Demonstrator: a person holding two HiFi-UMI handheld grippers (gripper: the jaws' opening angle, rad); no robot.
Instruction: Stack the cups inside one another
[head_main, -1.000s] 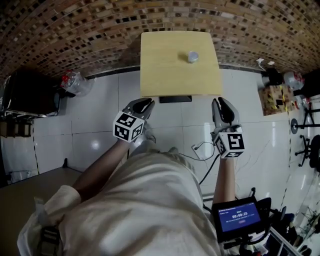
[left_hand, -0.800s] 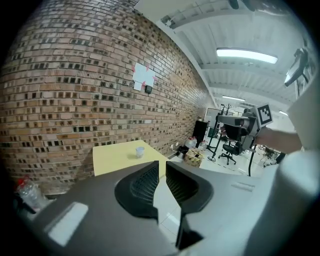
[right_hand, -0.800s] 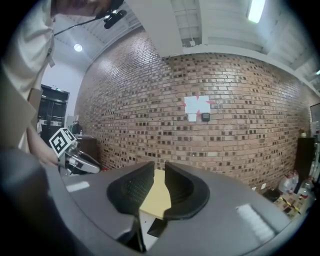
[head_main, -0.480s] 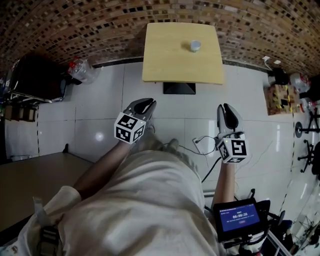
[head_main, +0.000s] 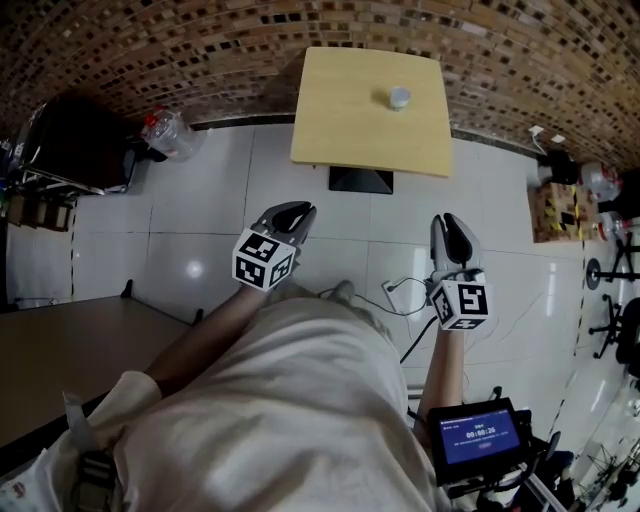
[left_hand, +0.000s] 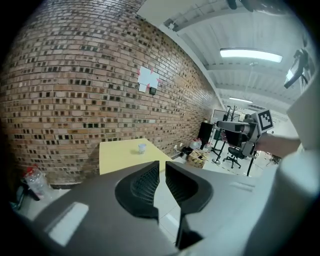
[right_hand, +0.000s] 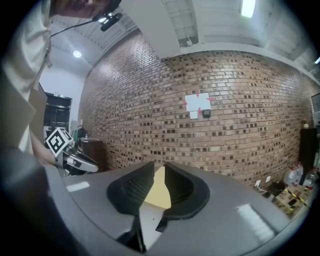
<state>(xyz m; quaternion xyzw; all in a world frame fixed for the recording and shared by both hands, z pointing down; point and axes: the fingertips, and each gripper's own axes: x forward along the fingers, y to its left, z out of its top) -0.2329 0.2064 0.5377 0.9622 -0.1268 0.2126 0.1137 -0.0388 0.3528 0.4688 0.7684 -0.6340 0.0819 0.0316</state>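
A small pale cup (head_main: 399, 97) stands toward the far side of the yellow table (head_main: 350, 130); whether it is one cup or a nested stack is too small to tell. It also shows in the left gripper view as the cup (left_hand: 142, 147) on the table (left_hand: 117, 156). My left gripper (head_main: 297, 210) and right gripper (head_main: 447, 222) hover over the white tiled floor, well short of the table. The left gripper (left_hand: 162, 167) shows a narrow gap with nothing in it. The right gripper (right_hand: 159, 170) stands slightly apart, empty, with the table (right_hand: 159, 195) visible through the gap.
A brick wall (head_main: 200, 50) runs behind the table. A clear bag of bottles (head_main: 168, 133) and a dark cabinet (head_main: 70, 140) are at the left, a box (head_main: 555, 205) and office chairs at the right. A cable (head_main: 400, 295) lies on the floor; a screen (head_main: 482, 437) hangs low right.
The table now lies farther off than a second ago. Both grippers have drawn back from its near edge and sit lower in the head view. Their jaws look unchanged.
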